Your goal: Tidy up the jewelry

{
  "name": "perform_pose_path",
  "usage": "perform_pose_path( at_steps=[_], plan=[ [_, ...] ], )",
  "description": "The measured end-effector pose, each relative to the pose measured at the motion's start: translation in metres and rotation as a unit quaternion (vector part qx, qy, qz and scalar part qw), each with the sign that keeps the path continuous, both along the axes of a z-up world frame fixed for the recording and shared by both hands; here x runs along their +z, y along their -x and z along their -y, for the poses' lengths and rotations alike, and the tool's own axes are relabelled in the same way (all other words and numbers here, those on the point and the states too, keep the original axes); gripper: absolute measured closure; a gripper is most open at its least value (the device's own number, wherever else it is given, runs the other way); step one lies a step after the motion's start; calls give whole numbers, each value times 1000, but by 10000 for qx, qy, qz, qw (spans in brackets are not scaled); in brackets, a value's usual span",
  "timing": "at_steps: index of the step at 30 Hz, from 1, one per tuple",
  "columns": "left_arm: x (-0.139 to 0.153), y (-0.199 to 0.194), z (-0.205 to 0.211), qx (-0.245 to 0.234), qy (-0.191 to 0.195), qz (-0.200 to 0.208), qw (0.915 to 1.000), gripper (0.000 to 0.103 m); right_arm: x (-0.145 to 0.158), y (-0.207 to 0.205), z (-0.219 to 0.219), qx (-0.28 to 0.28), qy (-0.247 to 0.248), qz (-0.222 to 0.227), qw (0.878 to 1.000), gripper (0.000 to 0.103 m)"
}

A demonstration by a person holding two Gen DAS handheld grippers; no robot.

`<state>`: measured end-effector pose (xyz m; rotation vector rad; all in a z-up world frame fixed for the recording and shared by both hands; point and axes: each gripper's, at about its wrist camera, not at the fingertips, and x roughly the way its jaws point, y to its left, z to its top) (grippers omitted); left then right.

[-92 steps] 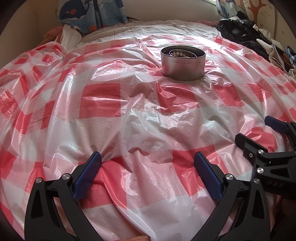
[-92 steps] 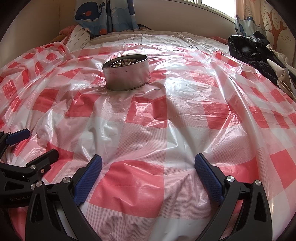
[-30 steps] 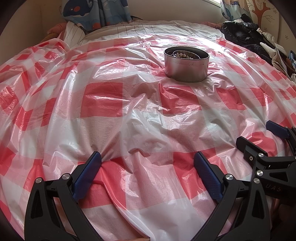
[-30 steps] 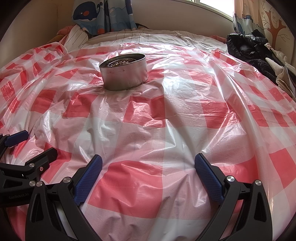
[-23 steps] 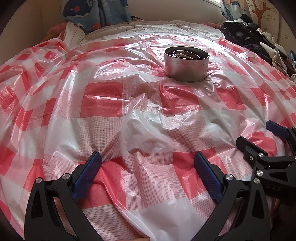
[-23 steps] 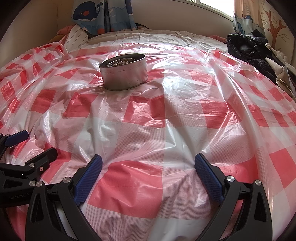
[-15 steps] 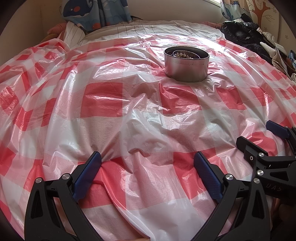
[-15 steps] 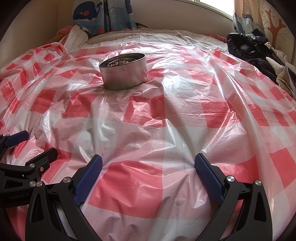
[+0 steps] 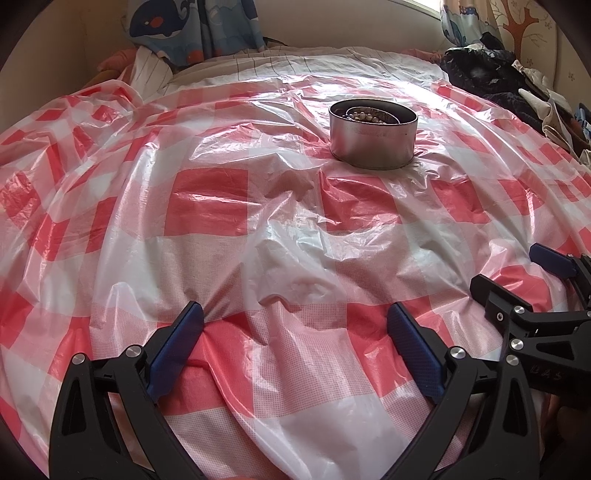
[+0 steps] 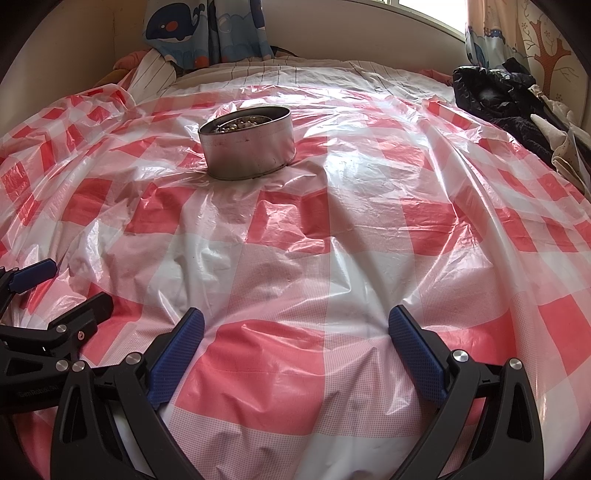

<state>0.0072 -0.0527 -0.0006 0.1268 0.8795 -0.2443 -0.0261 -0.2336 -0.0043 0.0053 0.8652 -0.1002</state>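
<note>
A round metal tin [image 9: 373, 138] stands on the red-and-white checked plastic sheet [image 9: 207, 206] spread over a bed. Beaded jewelry [image 9: 367, 115] lies inside it. The tin also shows in the right wrist view [image 10: 248, 147] with the beads [image 10: 236, 124] in it. My left gripper [image 9: 295, 321] is open and empty, low over the sheet's near part, well short of the tin. My right gripper [image 10: 295, 321] is open and empty, beside the left one; it shows at the right edge of the left wrist view [image 9: 524, 280].
Dark clothes [image 10: 495, 99] and a pale bag are piled at the bed's right side. A whale-print curtain [image 10: 207, 26] and a striped pillow [image 10: 155, 74] lie at the far end. The sheet is wrinkled and soft.
Both views shifted slightly since three seconds ago; over the last second nothing has visibly moved.
</note>
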Motion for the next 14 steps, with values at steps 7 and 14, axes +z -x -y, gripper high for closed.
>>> perform_pose_path(
  at_steps=[7, 14],
  plan=[
    [-2, -3, 0, 2, -33, -69, 10000, 7, 0, 0, 0, -5, 8, -7, 10000, 7],
    [-2, -3, 0, 5, -38, -70, 10000, 7, 0, 0, 1, -4, 10, -5, 10000, 7]
  ],
)
